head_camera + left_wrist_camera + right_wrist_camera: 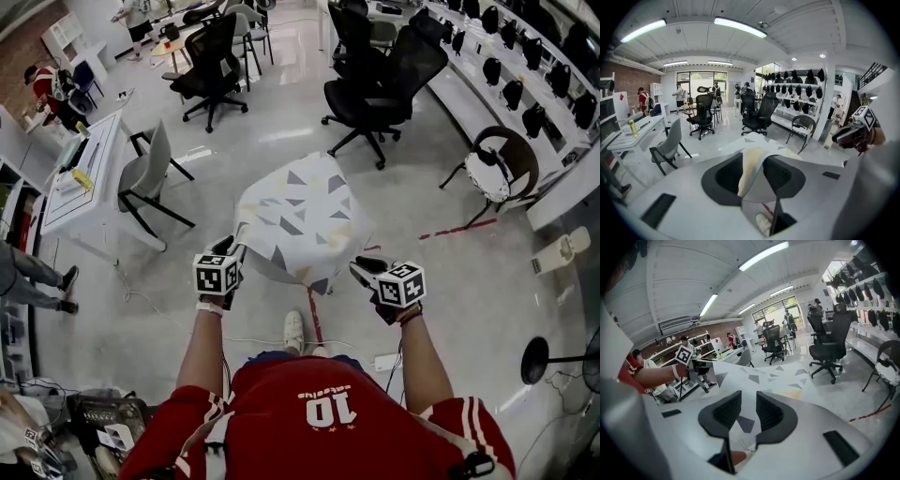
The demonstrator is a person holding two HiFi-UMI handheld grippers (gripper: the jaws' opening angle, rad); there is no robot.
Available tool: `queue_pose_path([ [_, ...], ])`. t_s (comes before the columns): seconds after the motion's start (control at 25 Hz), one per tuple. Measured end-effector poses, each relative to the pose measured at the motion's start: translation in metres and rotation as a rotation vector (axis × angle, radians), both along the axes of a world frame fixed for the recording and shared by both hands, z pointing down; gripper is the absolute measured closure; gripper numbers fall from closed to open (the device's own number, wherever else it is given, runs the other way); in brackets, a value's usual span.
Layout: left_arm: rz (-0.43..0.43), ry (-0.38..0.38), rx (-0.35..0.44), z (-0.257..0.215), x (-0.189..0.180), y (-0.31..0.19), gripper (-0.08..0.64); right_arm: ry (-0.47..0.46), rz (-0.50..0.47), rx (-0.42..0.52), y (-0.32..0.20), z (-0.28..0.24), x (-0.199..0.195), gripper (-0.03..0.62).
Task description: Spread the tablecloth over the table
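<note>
Arms extended, left gripper (236,249) and right gripper (363,271) at tablecloth (300,211) corners

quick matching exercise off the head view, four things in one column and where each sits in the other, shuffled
Things:
1. white tablecloth with grey triangles
2. grey plastic chair with black legs
3. black round stand base
4. black swivel office chair

Places:
A. top of the view, beyond the cloth
B. left, beside the white desk
C. centre of the view, draped
D. floor at the lower right edge

Pairs: 1-C, 2-B, 3-D, 4-A
</note>
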State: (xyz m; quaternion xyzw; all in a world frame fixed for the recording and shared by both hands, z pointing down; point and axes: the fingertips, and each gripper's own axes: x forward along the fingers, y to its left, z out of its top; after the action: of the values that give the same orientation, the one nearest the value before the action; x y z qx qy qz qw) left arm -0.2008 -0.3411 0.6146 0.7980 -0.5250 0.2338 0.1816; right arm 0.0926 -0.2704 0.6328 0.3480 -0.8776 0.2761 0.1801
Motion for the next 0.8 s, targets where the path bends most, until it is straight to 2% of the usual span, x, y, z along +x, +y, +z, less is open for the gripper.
queue_pose_path([
  [0.16, 0.03, -0.071, -0.038, 0.007, -0.01, 0.013, 0.393, -0.02, -0.013, 0.001, 0.0, -0.002, -0.01, 0.486],
  [0.24, 0.021, -0.044, -0.036, 0.007, -0.016, 0.022, 0.393, -0.023, -0.018, 0.005, -0.001, -0.003, -0.014, 0.486],
  [0.4, -0.066, 0.104, 0.03, -0.008, -0.041, 0.041, 0.402, -0.025, -0.017, 0.015, -0.005, -0.005, -0.016, 0.486],
  [0.56, -0.085, 0.104, 0.061, -0.016, -0.05, 0.042, 0.402, -0.031, 0.004, 0.029, -0.01, -0.009, -0.013, 0.486],
  [0.8, -0.053, 0.117, 0.097, -0.029, -0.026, 0.042, 0.402, -0.021, 0.041, 0.072, -0.007, -0.02, -0.006, 0.486],
])
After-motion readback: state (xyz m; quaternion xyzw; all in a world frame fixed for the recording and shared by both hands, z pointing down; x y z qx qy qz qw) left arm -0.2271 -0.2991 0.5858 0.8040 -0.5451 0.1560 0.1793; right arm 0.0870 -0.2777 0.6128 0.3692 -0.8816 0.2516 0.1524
